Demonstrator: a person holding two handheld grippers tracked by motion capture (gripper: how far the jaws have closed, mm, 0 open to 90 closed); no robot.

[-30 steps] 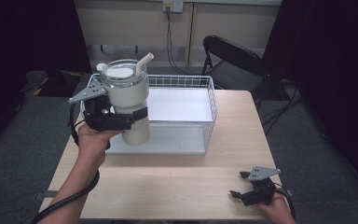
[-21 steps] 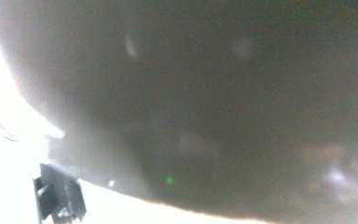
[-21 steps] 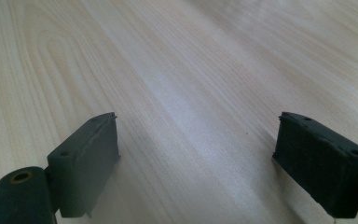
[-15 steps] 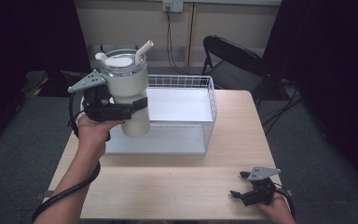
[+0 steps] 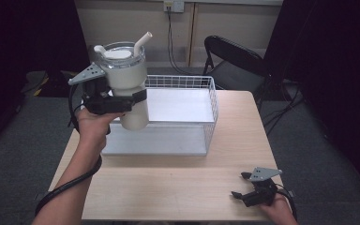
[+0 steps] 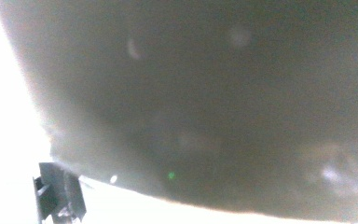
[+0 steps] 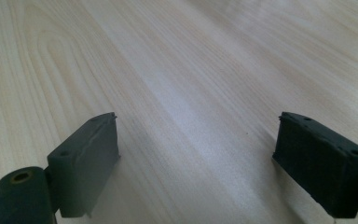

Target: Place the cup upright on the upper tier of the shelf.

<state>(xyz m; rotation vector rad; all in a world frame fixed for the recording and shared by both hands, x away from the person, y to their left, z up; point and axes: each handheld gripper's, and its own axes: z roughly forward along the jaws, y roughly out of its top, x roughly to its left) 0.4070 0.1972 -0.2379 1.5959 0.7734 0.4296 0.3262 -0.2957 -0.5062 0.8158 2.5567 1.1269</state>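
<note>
A white tumbler [image 5: 127, 82] with a clear lid and a white straw is held up in the air over the left end of a white wire basket [image 5: 213, 110]. My left gripper [image 5: 130, 97] is shut on the tumbler's body, just under its wide upper part. In the left gripper view the tumbler's blurred wall [image 6: 205, 107] is pressed close to the camera, with one dark jaw at the lower left. My right gripper [image 5: 240, 184] rests on the wooden table [image 5: 168, 187] at the front right. It is open, and bare wood lies between its pads [image 7: 86, 163].
The basket stands at the back middle of the table, and its white floor looks bare. A black folding chair [image 5: 234, 56] stands behind the table's far right corner. Cables trail from both grippers.
My left gripper has lifted the tumbler higher above the basket's left end. The right gripper has stayed in place.
</note>
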